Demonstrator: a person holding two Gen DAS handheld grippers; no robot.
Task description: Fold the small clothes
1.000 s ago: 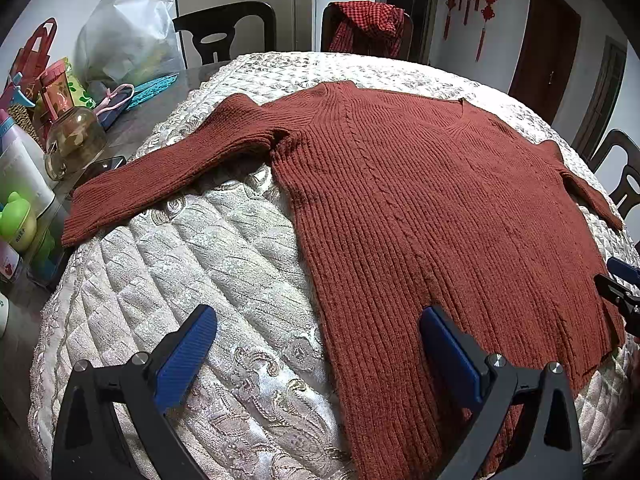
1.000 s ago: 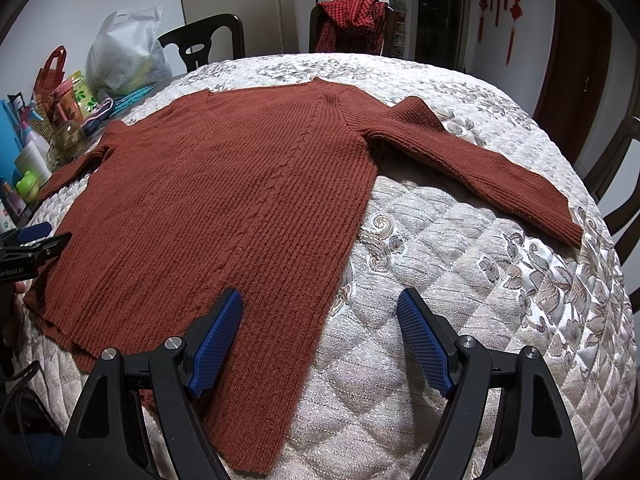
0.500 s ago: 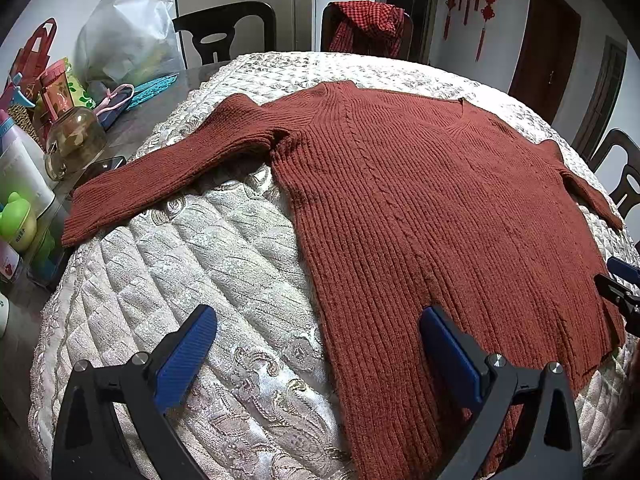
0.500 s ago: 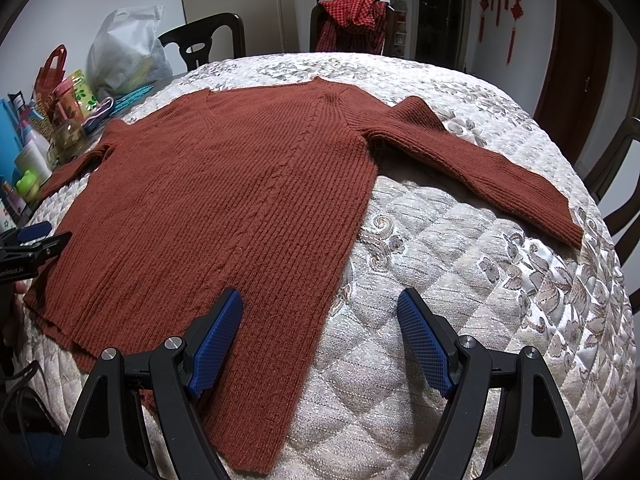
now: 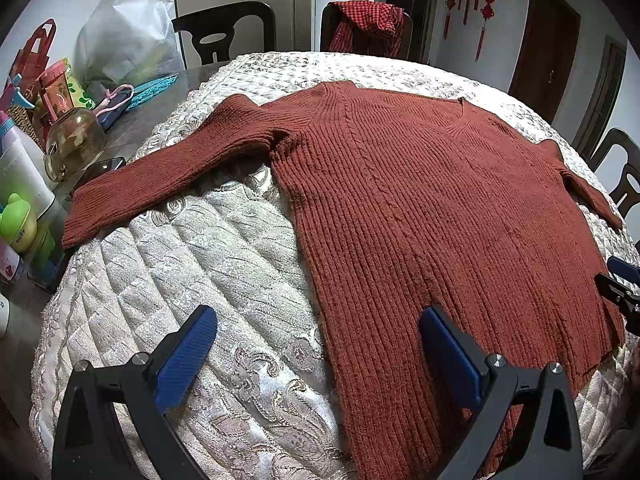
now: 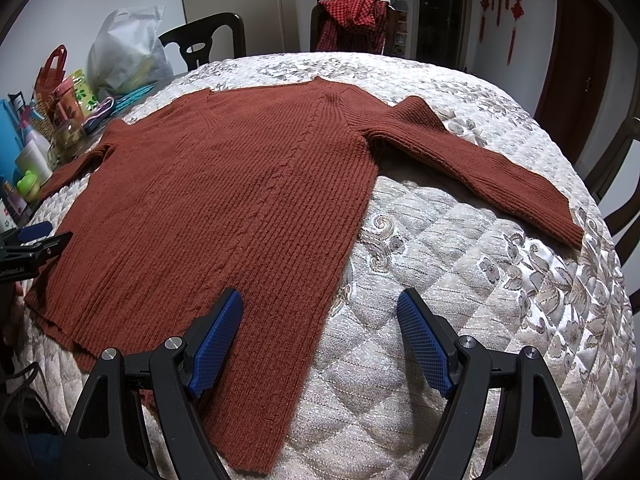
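Quilted cover (image 5: 208, 264) carries a rust sweater (image 5: 420, 208) spread flat, sleeves out. Left gripper (image 5: 316, 346) hangs wide open, the hem corner at its 3 o'clock finger. Right gripper (image 6: 320, 332), also wide open, has the hem at 9 o'clock

My left wrist cam sits low at the near-left hem of the sweater (image 5: 420, 200), facing across the table; right cam mirrors it from near-right. Both share the sweater (image 6: 224, 208).
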